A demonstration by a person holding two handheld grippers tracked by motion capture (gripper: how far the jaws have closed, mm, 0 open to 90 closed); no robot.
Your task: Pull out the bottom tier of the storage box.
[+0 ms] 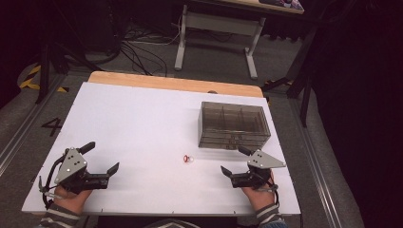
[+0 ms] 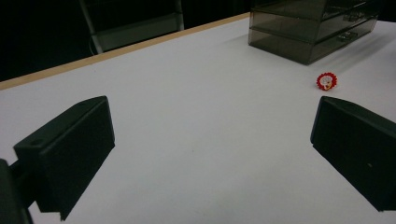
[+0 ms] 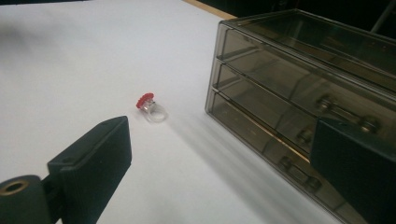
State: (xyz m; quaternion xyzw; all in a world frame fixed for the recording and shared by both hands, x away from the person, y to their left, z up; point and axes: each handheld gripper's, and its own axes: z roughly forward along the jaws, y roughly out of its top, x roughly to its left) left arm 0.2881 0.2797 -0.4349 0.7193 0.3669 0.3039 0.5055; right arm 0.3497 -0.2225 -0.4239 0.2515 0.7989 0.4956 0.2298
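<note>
My left hand-held gripper (image 1: 100,160) rests near the front left corner of the counter (image 1: 142,118), its jaws spread wide with nothing between them. My right hand-held gripper (image 1: 234,161) sits near the front right corner, jaws likewise spread apart and empty. Both point inward, toward the middle of the front edge.

Between them, a little nearer my right hand-held gripper, lies a small ring (image 1: 187,158) with a red toothed top and a clear band. It lies on its side on the bare white surface, touching nothing. In the left gripper view the ring (image 2: 327,80) shows its red face beyond the right-hand jaw; in the right gripper view the ring (image 3: 152,108) lies just past the left-hand jaw, the red top turned away and the clear band toward me.

Behind the ring, toward the back right corner, stands a smoky see-through drawer box (image 1: 233,124). In the right gripper view the drawer box (image 3: 289,88) shows three stacked drawers, all pushed in, with small knobs on their fronts. The ring lies near its front, clearly apart from it.
</note>
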